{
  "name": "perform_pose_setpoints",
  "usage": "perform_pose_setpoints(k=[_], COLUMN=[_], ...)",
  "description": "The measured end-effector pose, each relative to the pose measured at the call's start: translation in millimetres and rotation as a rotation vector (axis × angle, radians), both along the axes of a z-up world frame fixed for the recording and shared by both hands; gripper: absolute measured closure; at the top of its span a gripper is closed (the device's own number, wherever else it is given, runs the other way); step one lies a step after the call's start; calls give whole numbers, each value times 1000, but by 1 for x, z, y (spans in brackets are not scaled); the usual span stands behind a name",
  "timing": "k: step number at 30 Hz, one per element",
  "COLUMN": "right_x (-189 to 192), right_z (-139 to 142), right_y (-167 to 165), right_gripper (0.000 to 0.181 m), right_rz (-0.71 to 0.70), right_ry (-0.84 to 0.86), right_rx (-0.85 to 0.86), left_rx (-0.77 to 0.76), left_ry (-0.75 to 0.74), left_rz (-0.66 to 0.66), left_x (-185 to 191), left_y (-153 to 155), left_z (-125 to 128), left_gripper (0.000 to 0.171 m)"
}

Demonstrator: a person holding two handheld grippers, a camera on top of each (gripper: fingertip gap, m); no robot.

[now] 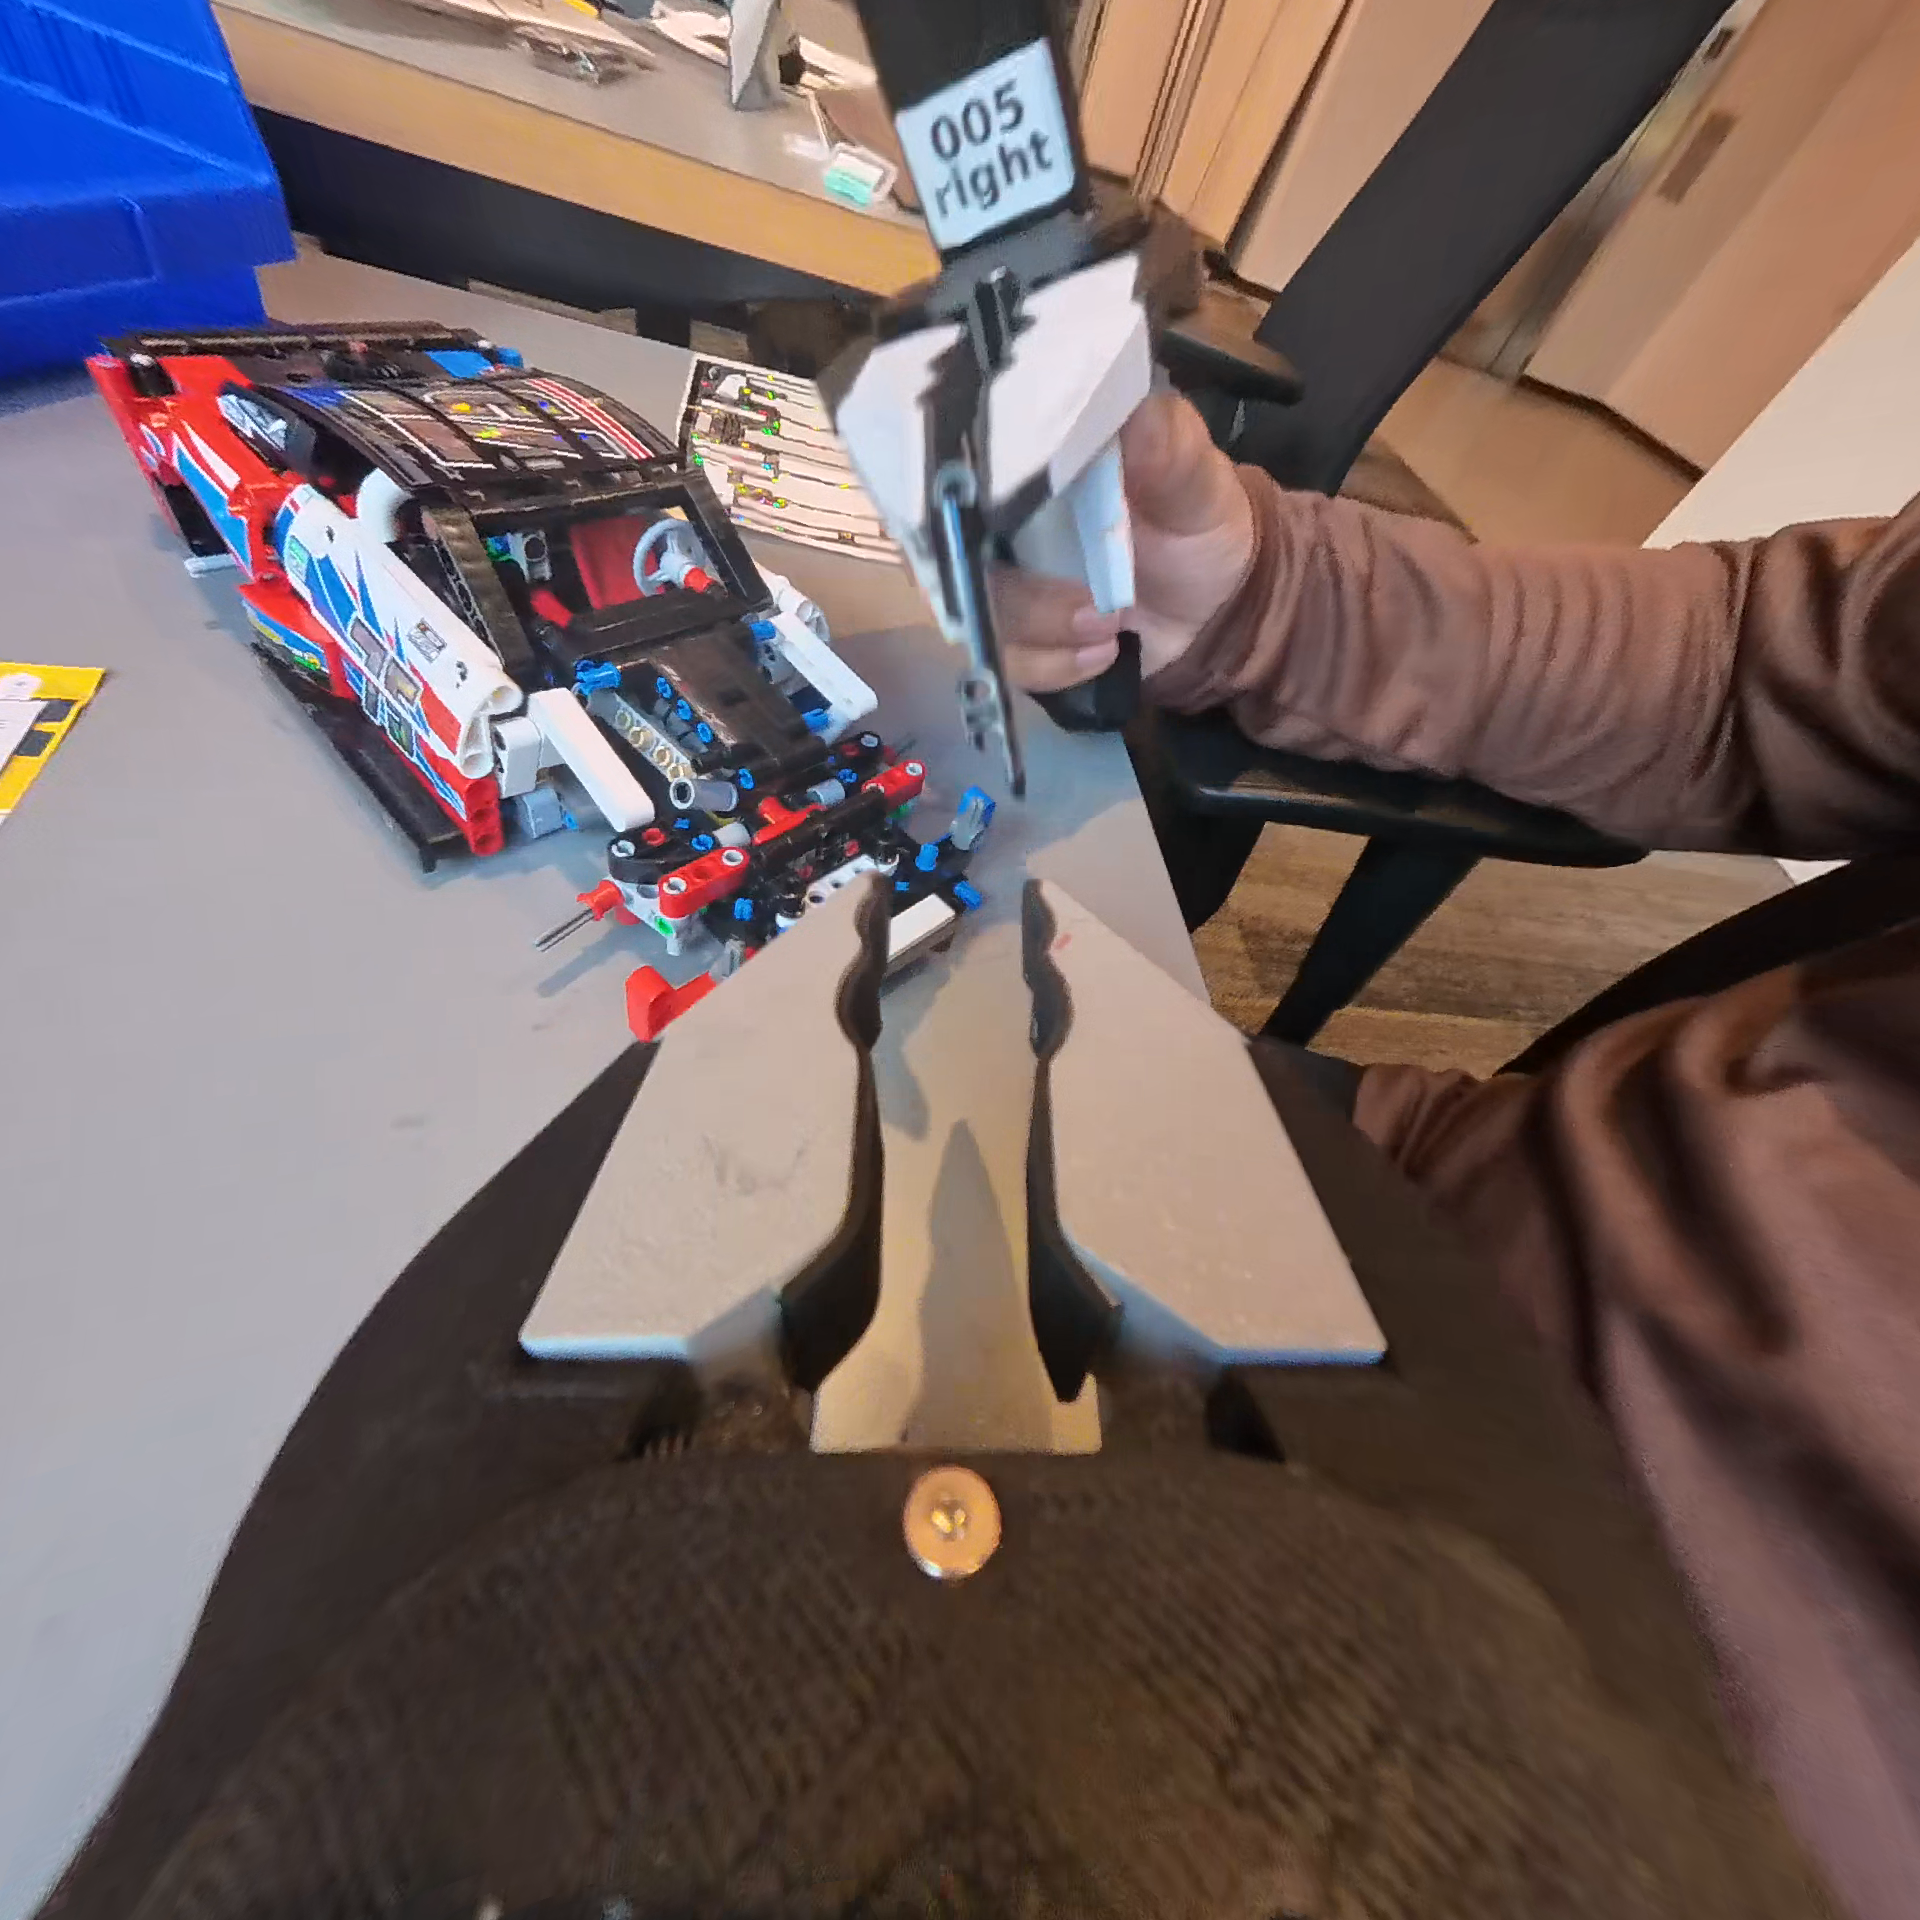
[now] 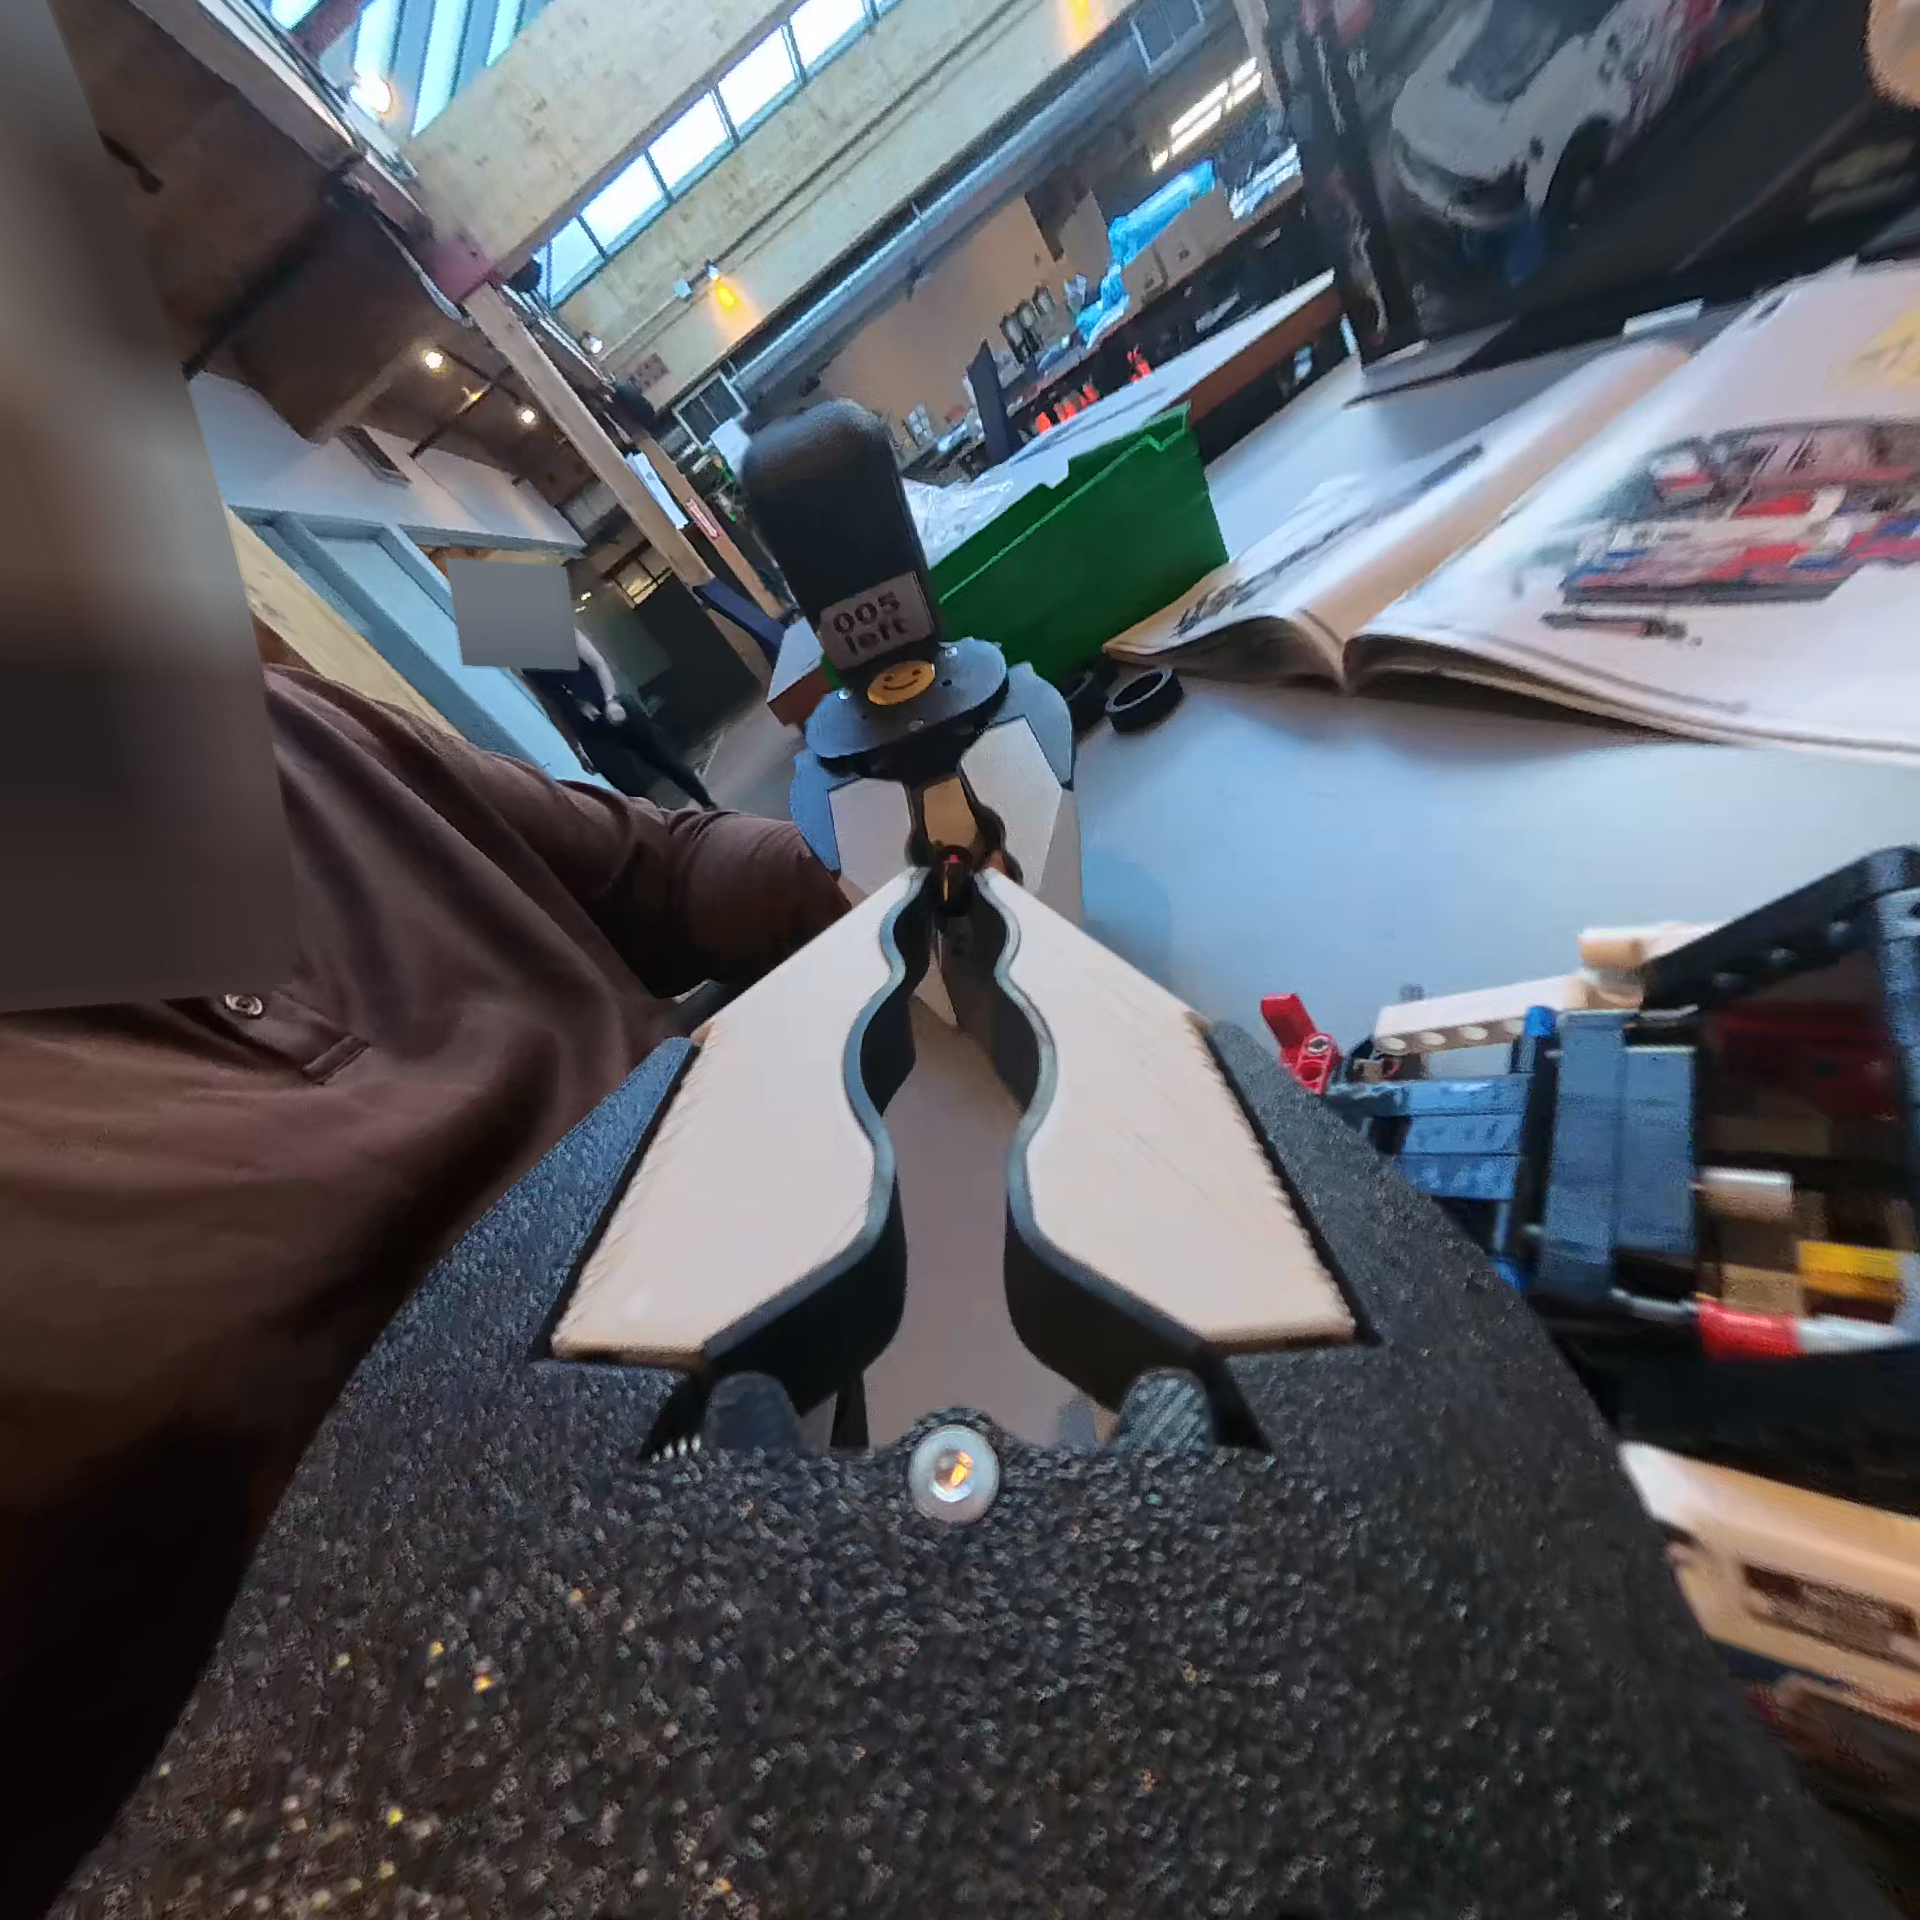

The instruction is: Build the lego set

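A part-built red, white and blue lego race car (image 1: 468,582) lies on the grey table (image 1: 260,1143), its open front frame towards me; it also shows at the right of the right wrist view (image 2: 1714,1143). My left gripper (image 1: 956,904) is open and empty, low over the table just in front of the car's front frame. My right gripper (image 2: 951,883) points at the left gripper (image 2: 935,821), its jaws nearly closed on a small dark piece (image 2: 948,871). In the left wrist view the right gripper (image 1: 1003,758) hangs tip-down beside the car's front.
A loose red piece (image 1: 660,1003) and a blue-grey piece (image 1: 971,816) lie by the car's front. An open instruction book (image 2: 1558,582), green bin (image 2: 1091,551), black tyres (image 2: 1143,696), blue bin (image 1: 114,177), sticker sheet (image 1: 769,457) and yellow leaflet (image 1: 42,727) surround it. A black chair (image 1: 1351,779) stands at the table's right edge. Across from one pair of fingers to the other is roughly 6 centimeters.
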State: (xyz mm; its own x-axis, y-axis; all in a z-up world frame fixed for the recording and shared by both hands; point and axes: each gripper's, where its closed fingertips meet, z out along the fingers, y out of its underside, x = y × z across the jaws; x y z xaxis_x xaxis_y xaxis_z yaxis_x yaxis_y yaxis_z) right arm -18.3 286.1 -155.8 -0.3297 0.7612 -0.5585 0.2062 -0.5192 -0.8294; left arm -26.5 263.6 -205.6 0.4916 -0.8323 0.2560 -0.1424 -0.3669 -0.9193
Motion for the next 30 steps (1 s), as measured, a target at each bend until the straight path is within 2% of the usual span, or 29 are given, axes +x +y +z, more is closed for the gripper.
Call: perform_pose_setpoints(k=[4, 7, 10, 14, 17, 20, 24, 27, 30], right_x=[-14, -17, -20, -22, -16, 8, 75, 129, 154], right_z=[-14, -13, -13, -19, -20, -18, -16, -27, -37], right_y=[-5, -8, -8, -3, 6, 19, 58, 83, 102], right_gripper=[174, 173, 174, 171, 157, 152, 152, 157, 162], right_rz=[7, 11, -8, -98, -221, -376, -694, -872, -960], right_ry=[-59, -51, -52, -99, -134, -169, -278, -379, -424], right_rx=[-44, -60, -49, 52, 200, 358, 534, 528, 447], left_rx=[-5, -25, -58, -105, -132, -131, -41, -11, -14], left_ry=[-48, -66, -78, -77, -107, -113, -64, -50, -63], left_rz=[-21, -16, -19, 15, 46, 112, 230, 303, 362], left_x=[-1, -1, -1, -8, -19, -39, -75, -95, -106], left_y=[-4, -3, -3, 3, 8, 17, 31, 39, 45], left_z=[7, 8, 6, 0, 1, 1, 3, 4, 5], left_gripper=[154, 164, 164, 167, 168, 168, 168, 168, 168])
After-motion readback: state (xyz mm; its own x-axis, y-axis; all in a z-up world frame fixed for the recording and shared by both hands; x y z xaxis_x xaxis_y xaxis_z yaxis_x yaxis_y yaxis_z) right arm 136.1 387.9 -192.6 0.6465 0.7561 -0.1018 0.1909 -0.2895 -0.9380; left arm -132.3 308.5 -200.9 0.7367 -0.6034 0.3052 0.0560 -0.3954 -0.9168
